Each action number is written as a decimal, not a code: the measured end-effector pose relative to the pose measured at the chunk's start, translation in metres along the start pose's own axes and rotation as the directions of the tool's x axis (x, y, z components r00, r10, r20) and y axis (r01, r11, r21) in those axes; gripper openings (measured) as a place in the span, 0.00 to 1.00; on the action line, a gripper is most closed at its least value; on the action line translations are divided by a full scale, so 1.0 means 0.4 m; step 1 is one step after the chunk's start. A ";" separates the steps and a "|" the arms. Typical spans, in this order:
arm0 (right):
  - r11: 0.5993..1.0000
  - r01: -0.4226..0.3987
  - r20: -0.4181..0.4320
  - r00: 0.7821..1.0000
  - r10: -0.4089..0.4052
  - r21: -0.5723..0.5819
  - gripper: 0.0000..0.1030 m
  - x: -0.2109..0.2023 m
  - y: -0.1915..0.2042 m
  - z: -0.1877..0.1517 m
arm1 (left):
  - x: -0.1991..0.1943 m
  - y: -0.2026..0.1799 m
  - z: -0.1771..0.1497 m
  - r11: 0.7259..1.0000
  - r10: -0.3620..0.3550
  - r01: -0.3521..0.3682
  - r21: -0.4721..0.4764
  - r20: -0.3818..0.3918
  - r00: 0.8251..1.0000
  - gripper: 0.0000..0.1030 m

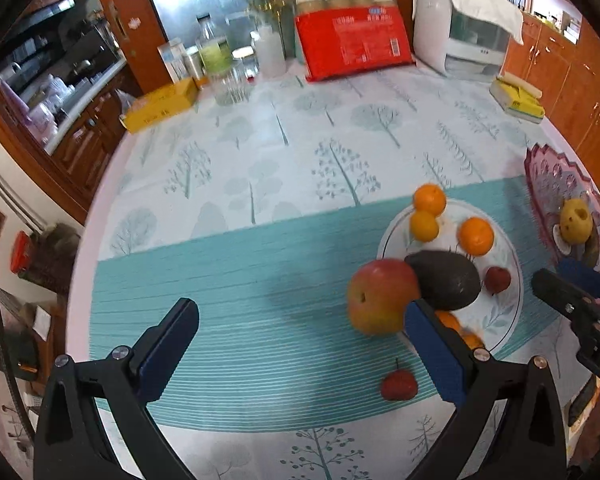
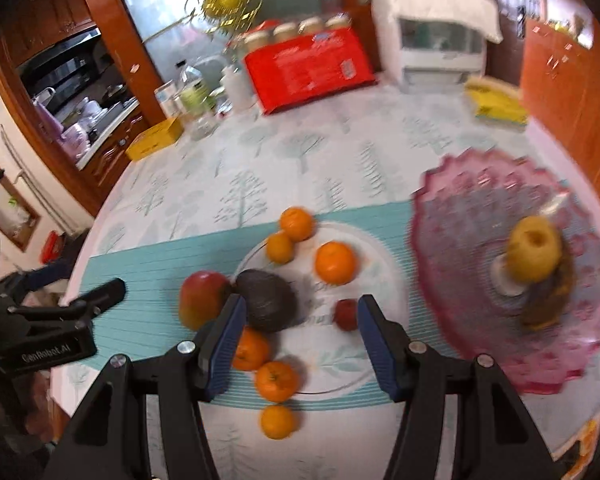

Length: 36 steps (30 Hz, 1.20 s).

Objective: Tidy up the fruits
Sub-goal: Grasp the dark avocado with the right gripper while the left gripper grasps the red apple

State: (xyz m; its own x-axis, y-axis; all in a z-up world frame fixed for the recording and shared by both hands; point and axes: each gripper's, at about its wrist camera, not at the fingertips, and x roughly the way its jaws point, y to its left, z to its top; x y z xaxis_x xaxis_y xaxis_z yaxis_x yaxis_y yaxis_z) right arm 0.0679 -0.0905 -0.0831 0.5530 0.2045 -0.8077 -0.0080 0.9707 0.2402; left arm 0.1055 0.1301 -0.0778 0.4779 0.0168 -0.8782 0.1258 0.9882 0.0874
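Fruit's split btwn two dishes on the tabletop. The white plate holds most of it: three oranges at the far side, the dark avocado at the left edge, a small red fruit near the middle, two more oranges at the near rim. The big red-yellow apple sits off the plate, touching the avocado, prob. rolled or set there loose. One orange and a small red fruit lie on the cloth just in front of the plate, so those strays look like the ones needing a home. The pink scalloped dish to the right has only a yellow fruit plus something brown beside it; can't tell what.

My left hand-held gripper is wide open, nothing in it, angled steeply down over the cloth w/ its right pad near the apple. My right hand-held gripper is about half open, also empty, tilted down over the plate, avocado just past its left pad, small red fruit by its right pad.
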 end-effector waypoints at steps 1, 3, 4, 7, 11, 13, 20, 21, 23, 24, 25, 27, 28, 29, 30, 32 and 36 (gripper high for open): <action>1.000 -0.015 -0.016 1.000 0.015 0.007 0.57 0.017 0.002 0.001 | 0.021 0.004 -0.003 1.000 -0.026 0.026 0.001 -0.022 0.999 0.99; 0.998 -0.064 -0.057 0.996 0.065 0.026 0.57 0.063 0.003 0.006 | 0.054 -0.002 -0.007 0.998 -0.068 0.069 0.006 -0.057 0.996 0.99; 0.997 -0.076 -0.069 0.995 0.078 0.029 0.57 0.078 0.006 0.006 | 0.073 -0.004 -0.009 0.996 -0.089 0.091 0.013 -0.078 0.993 0.99; 0.996 -0.086 -0.111 0.990 0.089 0.028 0.57 0.129 0.010 0.010 | 0.102 -0.009 -0.014 0.993 -0.114 0.117 0.023 -0.106 0.988 0.99; 0.995 -0.101 -0.159 0.982 0.103 0.024 0.57 0.180 0.019 0.014 | 0.129 0.001 -0.013 0.991 -0.131 0.133 0.005 -0.126 0.983 0.99; 0.994 -0.106 -0.181 0.978 0.107 0.020 0.57 0.204 0.022 0.019 | 0.141 0.011 -0.009 0.990 -0.137 0.138 -0.007 -0.134 0.981 0.99; 0.990 -0.143 -0.243 0.959 0.142 0.014 0.57 0.263 0.012 0.022 | 0.155 0.021 0.014 0.990 -0.144 0.142 -0.026 -0.137 0.980 0.99; 0.988 -0.156 -0.247 0.957 0.154 0.012 0.57 0.269 0.011 0.022 | 0.155 0.020 0.016 0.989 -0.146 0.144 -0.025 -0.137 0.980 0.99; 0.986 -0.168 -0.253 0.954 0.162 -0.002 0.57 0.276 0.014 0.022 | 0.156 0.012 0.020 0.989 -0.151 0.150 -0.020 -0.138 0.979 0.99; 0.985 -0.173 -0.260 0.952 0.163 -0.017 0.57 0.282 0.017 0.022 | 0.156 0.008 0.022 0.988 -0.153 0.152 -0.017 -0.139 0.978 0.99; 0.984 -0.179 -0.263 0.950 0.167 -0.023 0.57 0.283 0.019 0.021 | 0.157 0.002 0.024 0.988 -0.155 0.155 -0.013 -0.139 0.978 0.99; 0.981 -0.189 -0.265 0.949 0.172 -0.041 0.57 0.285 0.023 0.023 | 0.159 -0.011 0.028 0.987 -0.159 0.160 -0.005 -0.141 0.977 0.99; 0.980 -0.194 -0.264 0.949 0.174 -0.051 0.56 0.284 0.024 0.023 | 0.160 -0.017 0.030 0.987 -0.160 0.161 -0.002 -0.143 0.977 0.99; 0.979 -0.196 -0.265 0.949 0.174 -0.060 0.56 0.284 0.024 0.024 | 0.161 -0.023 0.032 0.987 -0.161 0.163 0.000 -0.144 0.976 0.99; 0.978 -0.197 -0.264 0.949 0.173 -0.069 0.56 0.282 0.024 0.023 | 0.162 -0.029 0.034 0.986 -0.162 0.164 0.001 -0.146 0.976 0.99; 0.979 -0.180 -0.257 0.955 0.151 -0.092 0.55 0.275 0.025 0.022 | 0.164 -0.040 0.038 0.986 -0.162 0.164 0.005 -0.149 0.975 0.99; 0.984 -0.147 -0.236 0.965 0.119 -0.104 0.55 0.247 0.014 0.015 | 0.177 -0.065 0.043 0.987 -0.155 0.159 0.012 -0.165 0.974 0.99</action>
State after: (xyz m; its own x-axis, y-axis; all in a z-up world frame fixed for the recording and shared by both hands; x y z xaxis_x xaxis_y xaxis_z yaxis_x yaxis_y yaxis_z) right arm 0.1277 -0.0658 -0.1584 0.3360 0.3425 -0.8774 -0.1756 0.9380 0.2990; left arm 0.1511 0.1030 -0.1343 0.3022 -0.1114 -0.9467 0.2108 0.9764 -0.0476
